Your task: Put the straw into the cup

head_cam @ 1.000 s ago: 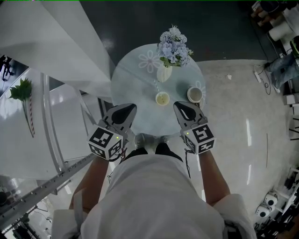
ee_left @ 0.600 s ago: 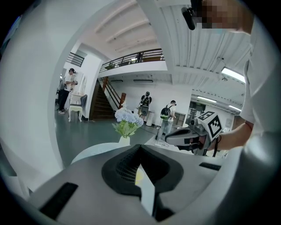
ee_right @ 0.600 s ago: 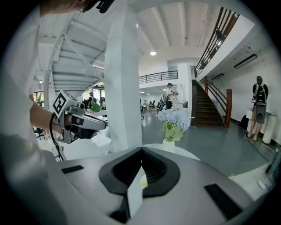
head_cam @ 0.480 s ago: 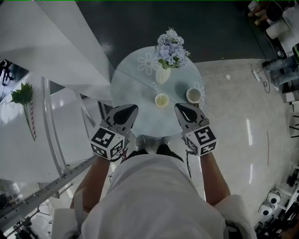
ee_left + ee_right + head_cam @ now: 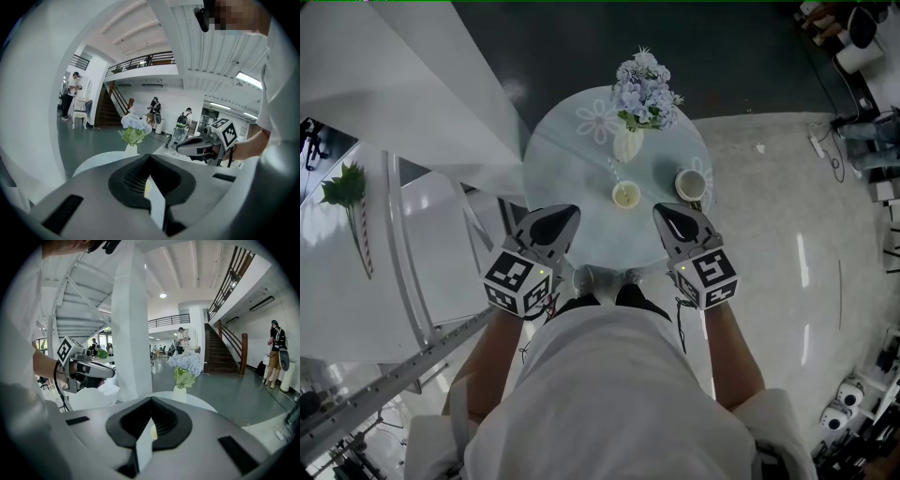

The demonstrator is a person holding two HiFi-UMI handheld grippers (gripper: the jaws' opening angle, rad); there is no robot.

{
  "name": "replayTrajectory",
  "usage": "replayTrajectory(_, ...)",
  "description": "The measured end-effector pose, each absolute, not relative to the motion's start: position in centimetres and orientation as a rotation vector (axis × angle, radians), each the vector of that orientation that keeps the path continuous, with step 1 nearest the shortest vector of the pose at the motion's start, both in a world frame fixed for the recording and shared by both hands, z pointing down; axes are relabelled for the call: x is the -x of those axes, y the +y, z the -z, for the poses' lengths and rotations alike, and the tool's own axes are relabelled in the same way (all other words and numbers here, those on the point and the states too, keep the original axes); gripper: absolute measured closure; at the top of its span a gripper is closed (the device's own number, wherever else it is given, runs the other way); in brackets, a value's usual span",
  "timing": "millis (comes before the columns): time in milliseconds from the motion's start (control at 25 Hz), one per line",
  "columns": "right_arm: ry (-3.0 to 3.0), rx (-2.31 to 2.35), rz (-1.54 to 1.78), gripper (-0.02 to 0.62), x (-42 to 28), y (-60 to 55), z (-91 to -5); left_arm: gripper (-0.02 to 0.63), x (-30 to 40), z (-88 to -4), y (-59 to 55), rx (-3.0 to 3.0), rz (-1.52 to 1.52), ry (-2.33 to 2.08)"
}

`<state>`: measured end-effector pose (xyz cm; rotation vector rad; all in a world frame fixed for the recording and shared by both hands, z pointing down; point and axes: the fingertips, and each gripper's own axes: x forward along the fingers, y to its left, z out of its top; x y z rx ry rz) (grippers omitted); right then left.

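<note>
The person is holding the left gripper (image 5: 566, 212) and the right gripper (image 5: 662, 210) side by side over the near edge of the round counter (image 5: 572, 164). Both have their jaws pressed together with nothing between them. Beyond them a cup (image 5: 625, 195) with a pale yellow inside is sitting near the middle. A second cup (image 5: 690, 186) is standing to its right, and a vase (image 5: 627, 146) of flowers is standing behind. No straw is showing out of either cup, as far as so small a view lets one judge. A thin pale line (image 5: 612, 170) is lying on the counter between the vase and the first cup. It may be the straw, though it is too faint to be sure. Judging by that, the straw is seemingly lying outside the cup, so grasping it and setting it in are looking like what is left.
</note>
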<state>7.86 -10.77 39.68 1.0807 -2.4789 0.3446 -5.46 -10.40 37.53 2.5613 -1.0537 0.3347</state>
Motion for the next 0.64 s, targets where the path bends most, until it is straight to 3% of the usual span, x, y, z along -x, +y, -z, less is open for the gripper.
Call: replayTrajectory(640,-2.473,-1.074,-0.348,0.572,-8.38,-11.22,-40.03,0.584,4.91,-37.61,-10.63,-2.562,-0.338,-1.051)
